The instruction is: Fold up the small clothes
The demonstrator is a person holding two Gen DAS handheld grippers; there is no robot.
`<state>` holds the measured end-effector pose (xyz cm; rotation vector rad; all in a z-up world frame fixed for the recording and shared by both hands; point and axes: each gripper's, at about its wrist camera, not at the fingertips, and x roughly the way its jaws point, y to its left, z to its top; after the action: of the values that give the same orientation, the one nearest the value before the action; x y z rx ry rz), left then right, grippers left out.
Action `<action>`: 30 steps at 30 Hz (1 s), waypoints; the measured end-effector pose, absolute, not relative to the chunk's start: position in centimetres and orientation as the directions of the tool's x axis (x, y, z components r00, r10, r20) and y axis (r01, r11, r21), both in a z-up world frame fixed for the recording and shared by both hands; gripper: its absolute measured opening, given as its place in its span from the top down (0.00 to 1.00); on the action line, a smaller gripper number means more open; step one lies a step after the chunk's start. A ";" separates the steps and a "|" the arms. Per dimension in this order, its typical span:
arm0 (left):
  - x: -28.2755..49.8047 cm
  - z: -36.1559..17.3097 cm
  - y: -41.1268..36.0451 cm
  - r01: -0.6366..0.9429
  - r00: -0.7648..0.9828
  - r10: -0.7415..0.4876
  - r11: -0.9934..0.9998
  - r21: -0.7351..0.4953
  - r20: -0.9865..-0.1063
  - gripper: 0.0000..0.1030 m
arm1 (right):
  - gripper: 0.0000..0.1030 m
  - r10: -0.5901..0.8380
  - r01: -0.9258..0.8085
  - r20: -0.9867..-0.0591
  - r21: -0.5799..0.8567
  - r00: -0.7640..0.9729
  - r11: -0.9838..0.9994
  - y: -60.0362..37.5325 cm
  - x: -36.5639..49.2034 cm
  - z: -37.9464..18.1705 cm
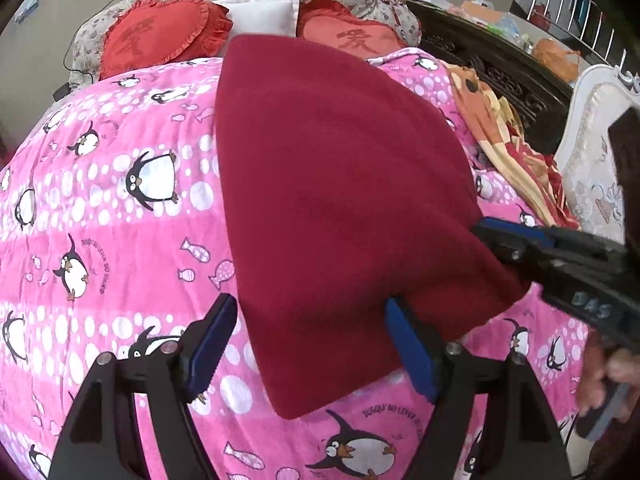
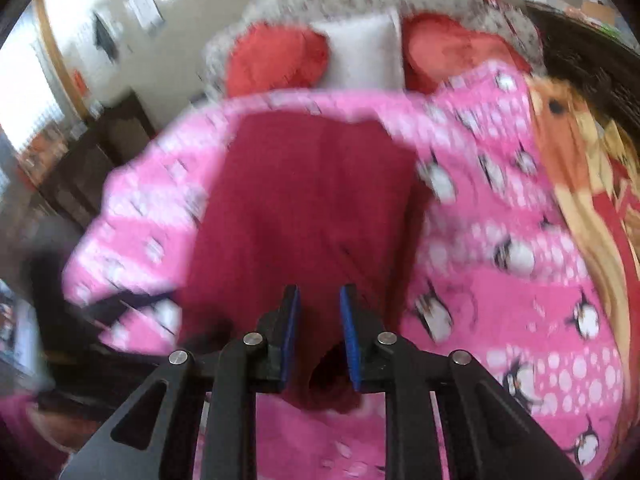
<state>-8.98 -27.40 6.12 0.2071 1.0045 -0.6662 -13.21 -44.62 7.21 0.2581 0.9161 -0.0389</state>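
Dark-red garment [image 1: 340,184] on penguin quilt [image 1: 120,220], long axis toward pillows; right tool [image 1: 486,236] clamps its right corner; left tool [image 1: 308,344] gapes, straddling near edge.

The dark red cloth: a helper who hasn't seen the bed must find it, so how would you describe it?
On the pink penguin quilt covering the bed, look below the two red heart pillows. The dark red cloth lies there, plain and unpatterned, unlike the printed bedding around it.

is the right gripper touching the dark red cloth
Touching. The left wrist view shows the right gripper closed on the right edge of the dark red cloth, its fingertips pressed into the fabric.
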 end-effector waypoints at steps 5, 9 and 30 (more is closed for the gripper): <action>-9.2 6.8 -26.9 0.599 0.367 -0.419 0.789 -0.133 -0.831 0.23 | 1.00 0.064 0.164 -0.784 0.208 0.618 0.964 -44.8 -13.6 6.8; -8.4 8.8 -25.7 0.592 0.387 -0.489 0.782 -0.196 -0.781 0.22 | 0.94 0.074 0.160 -0.761 0.228 0.644 0.960 -44.9 -14.2 8.3; 0.1 4.6 -26.6 0.465 0.140 -0.681 0.686 -0.559 -0.719 0.29 | 0.60 0.409 0.214 -0.613 0.695 0.676 0.687 -51.1 -7.7 0.5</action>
<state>0.09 -26.57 4.60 -0.2212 1.1645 -0.8375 -7.70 -51.09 0.47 0.8311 0.8459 0.1251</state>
